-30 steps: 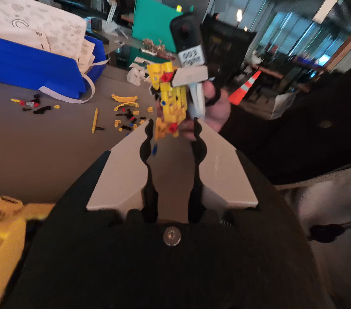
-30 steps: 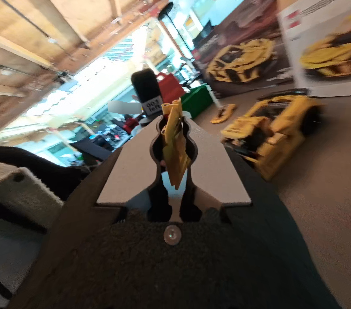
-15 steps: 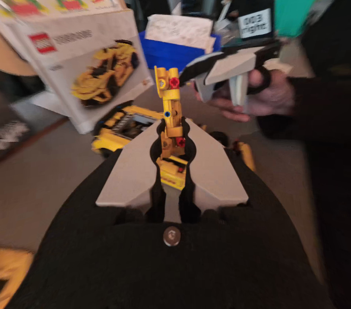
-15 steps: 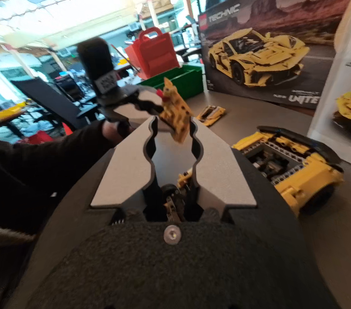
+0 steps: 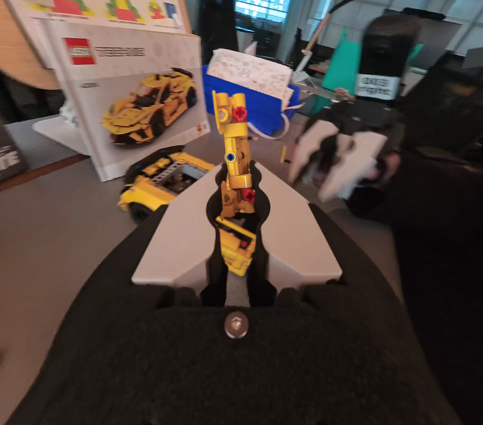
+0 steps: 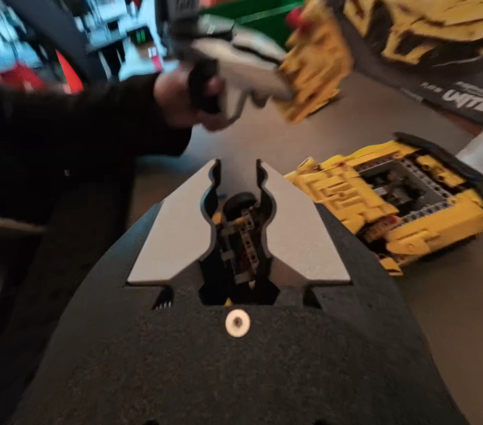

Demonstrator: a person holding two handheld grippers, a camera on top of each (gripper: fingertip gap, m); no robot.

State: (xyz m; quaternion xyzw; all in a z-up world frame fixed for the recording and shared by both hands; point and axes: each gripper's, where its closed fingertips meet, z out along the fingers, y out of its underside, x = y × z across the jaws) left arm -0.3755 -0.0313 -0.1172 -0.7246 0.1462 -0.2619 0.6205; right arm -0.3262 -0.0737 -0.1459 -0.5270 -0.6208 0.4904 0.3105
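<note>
Each gripper has a wide black body with a rough, grainy surface and one round silver screw in the middle near the camera. The left gripper (image 5: 236, 166) has two pale grey fingers (image 5: 183, 232) with wavy black inner edges. The right gripper (image 6: 237, 164) has the same grey fingers (image 6: 177, 232). A black upright block with a white label stands on top of each. The person wears a black sleeve (image 6: 86, 122).

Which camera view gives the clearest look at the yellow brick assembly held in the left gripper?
The left wrist view: the yellow brick assembly stands sharp and centred, clamped in the left gripper, with its red pins visible. The right wrist view shows the same assembly only as a motion-blurred yellow mass, farther off.
</note>
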